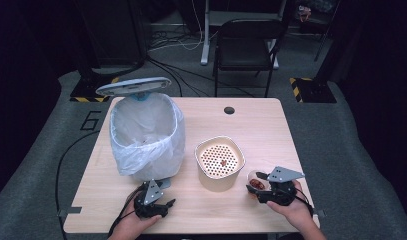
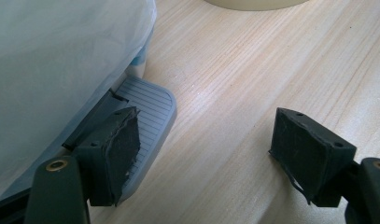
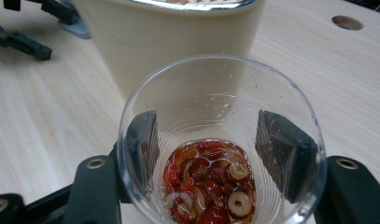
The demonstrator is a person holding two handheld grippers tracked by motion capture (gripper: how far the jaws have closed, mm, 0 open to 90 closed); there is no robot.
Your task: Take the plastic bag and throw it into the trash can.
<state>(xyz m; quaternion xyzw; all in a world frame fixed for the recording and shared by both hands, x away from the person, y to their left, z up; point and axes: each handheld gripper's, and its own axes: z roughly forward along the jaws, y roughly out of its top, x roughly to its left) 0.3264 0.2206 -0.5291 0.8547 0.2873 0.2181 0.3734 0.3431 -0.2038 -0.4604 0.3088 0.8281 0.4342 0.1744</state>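
My right gripper [image 3: 206,140] is shut on a clear plastic cup [image 3: 215,84], one pad on each side of its wall. The cup holds red sliced fruit [image 3: 206,182] in a little liquid. In the high view the cup [image 1: 252,178] sits in that gripper [image 1: 256,182] at the table's front right, just right of a beige container [image 1: 216,182] with a perforated strainer insert [image 1: 219,159]. In the right gripper view the container's wall [image 3: 169,42] stands right behind the cup. My left gripper [image 2: 204,149] is open over bare wood, with nothing between the pads, beside the bin's grey foot pedal [image 2: 148,107].
A trash bin lined with a white bag [image 1: 146,135] stands at the table's left, its lid [image 1: 133,86] raised. The left gripper [image 1: 163,196] rests at its base. A cable hole [image 1: 229,110] marks the table's far edge, and a black chair [image 1: 246,45] stands beyond it.
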